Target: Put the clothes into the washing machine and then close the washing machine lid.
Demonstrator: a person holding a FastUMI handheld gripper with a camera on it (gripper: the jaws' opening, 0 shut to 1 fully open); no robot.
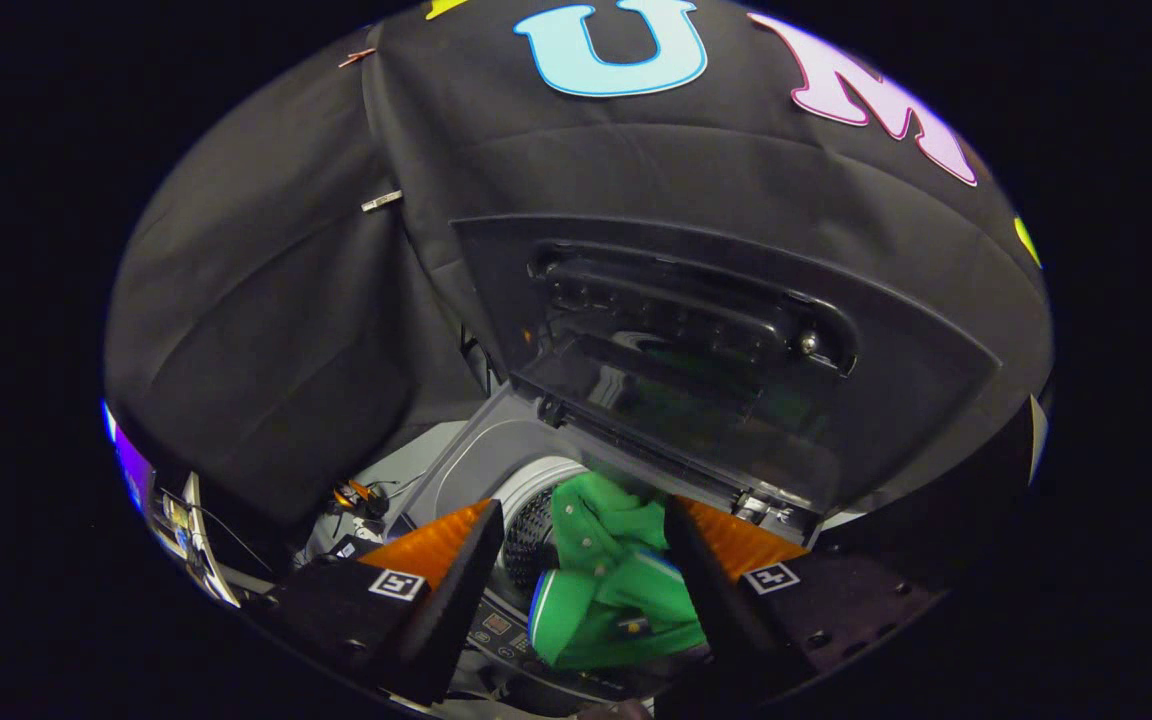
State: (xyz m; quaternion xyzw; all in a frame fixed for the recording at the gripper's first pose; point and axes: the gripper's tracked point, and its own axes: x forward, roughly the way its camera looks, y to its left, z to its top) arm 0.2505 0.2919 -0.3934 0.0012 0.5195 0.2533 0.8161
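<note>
Top-loading washing machine [466,470] with its lid [726,370] raised upright against the booth wall. The claw [584,560] stands wide open; between its fingers a green garment [611,580] drapes over the drum's front rim and control panel, partly inside the drum, ungripped

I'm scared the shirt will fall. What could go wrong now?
The green shirt sits between the open jaws of the gripper, draped over the washer's front rim instead of down in the drum. It might slide outside. When the raised lid closes, it could pinch cloth left on the rim.
</note>
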